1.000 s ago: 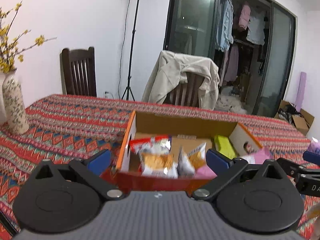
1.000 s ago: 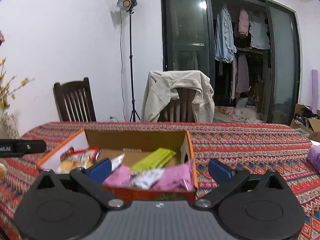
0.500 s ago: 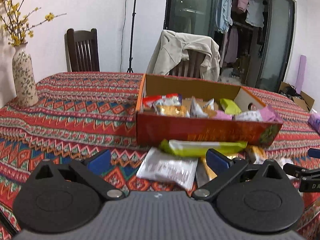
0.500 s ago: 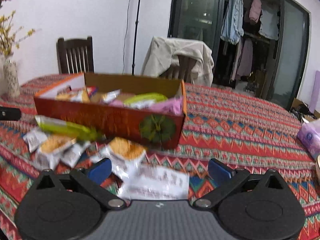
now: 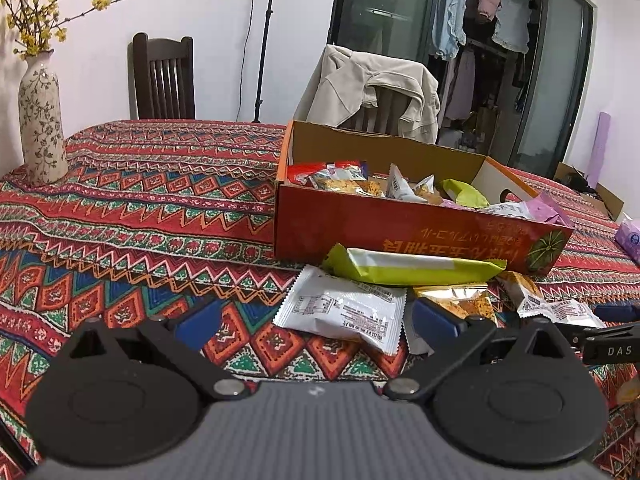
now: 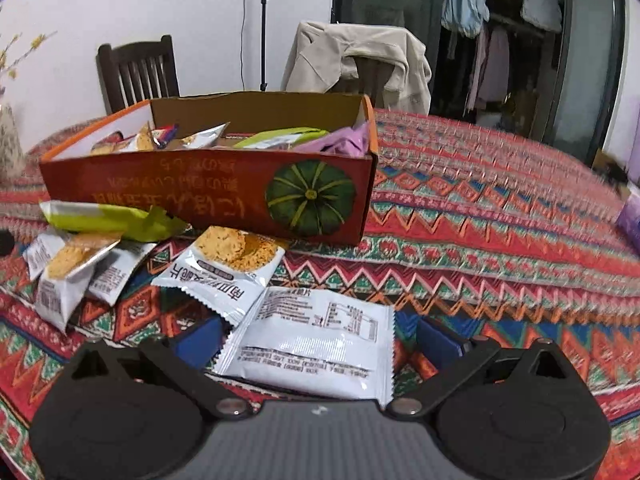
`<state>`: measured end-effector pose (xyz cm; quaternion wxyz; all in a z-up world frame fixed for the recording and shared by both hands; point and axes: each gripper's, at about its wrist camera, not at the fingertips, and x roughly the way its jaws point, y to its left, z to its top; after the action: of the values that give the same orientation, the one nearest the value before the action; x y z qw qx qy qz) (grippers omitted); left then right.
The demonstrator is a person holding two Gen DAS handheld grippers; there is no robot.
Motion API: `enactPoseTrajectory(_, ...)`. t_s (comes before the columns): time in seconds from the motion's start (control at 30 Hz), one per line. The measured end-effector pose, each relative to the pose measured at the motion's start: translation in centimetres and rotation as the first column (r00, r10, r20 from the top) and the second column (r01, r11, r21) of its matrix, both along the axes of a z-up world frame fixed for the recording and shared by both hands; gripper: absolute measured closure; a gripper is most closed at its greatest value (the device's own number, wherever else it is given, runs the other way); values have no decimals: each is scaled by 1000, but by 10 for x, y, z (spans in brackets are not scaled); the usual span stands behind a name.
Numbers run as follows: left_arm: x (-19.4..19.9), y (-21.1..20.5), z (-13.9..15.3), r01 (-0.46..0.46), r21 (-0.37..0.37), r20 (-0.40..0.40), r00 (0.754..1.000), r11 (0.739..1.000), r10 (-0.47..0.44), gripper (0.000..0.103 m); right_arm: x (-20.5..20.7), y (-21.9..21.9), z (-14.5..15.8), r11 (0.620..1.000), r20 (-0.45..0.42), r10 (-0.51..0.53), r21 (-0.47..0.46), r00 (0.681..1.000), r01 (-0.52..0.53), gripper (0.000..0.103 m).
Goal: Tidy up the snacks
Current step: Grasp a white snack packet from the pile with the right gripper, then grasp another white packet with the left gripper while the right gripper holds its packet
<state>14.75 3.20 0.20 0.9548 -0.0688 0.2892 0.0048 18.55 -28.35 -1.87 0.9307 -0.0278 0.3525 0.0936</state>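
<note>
Left hand-held gripper (image 5: 314, 322): fingers spread apart, empty, hovering low over the patterned counter (image 5: 140, 208) just short of a white snack packet (image 5: 344, 312) lying back-side up; its small print is illegible. Right hand-held gripper (image 6: 318, 338): fingers likewise apart, nothing clamped, with a white packet (image 6: 316, 344) lying between them, nutrition table facing up, text too small to read.

Orange cardboard box (image 6: 208, 196) stands on the counter, part-filled with snacks; its front carries a green pumpkin picture and upside-down East Asian lettering, not decipherable. Just in front of it lie a green-and-white bar wrapper (image 5: 412, 266) and several cracker packets (image 6: 224, 260), one showing large inverted characters. The right tool's side arm reads "DAS" in the left view.
</note>
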Motion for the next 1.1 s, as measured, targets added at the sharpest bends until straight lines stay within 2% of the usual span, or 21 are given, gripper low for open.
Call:
enactPoseTrajectory(0.23, 1, 4, -2, -9, -23, -5, 1000, 1000, 9, 0, -3, -4, -3, 1000, 10, -5, 18, 1000, 4, 0)
enactPoseTrajectory(0.27, 1, 5, -2, -16, -26, -5, 1000, 1000, 15, 0, -3, -4, -3, 1000, 11, -2, 22, 1000, 2, 3)
enactPoseTrajectory(0.43, 1, 12, -2, -43, -52, -15, 999, 998, 42, 0, -11, -5, 1, 999, 39, 4, 38, 999, -5, 30)
enactPoseTrajectory(0.47, 1, 12, -2, -45, -53, -15, 999, 998, 44, 0, -13, -6, 2, 999, 46, 1, 41, 999, -3, 42)
enactPoseTrajectory(0.63, 1, 11, -2, -49, -44, -10, 999, 998, 49, 0, -19, -10, 6, 998, 74, -5, 69, 997, 0, 58)
enactPoseTrajectory(0.67, 1, 11, -2, -50, -42, -10, 999, 998, 50, 0, -20, -9, 7, 998, 84, -5, 68, 996, -1, 71)
enactPoseTrajectory(0.73, 1, 11, -2, -52, -38, -11, 999, 998, 51, 0, -23, -10, 8, 998, 99, -6, 69, 995, -1, 76)
enactPoseTrajectory(0.77, 1, 10, -2, -53, -34, -12, 999, 998, 52, 0, -24, -10, 9, 997, 106, -7, 71, 994, -1, 88)
enactPoseTrajectory(0.9, 2, 7, -3, -57, -16, -16, 998, 998, 56, 0, -31, -12, 14, 997, 157, -19, 81, 987, 6, 92)
enactPoseTrajectory(1.1, 4, 0, 0, -56, 33, -28, 998, 998, 57, 0, -41, -18, 22, 995, 226, -43, 97, 973, 21, 92)
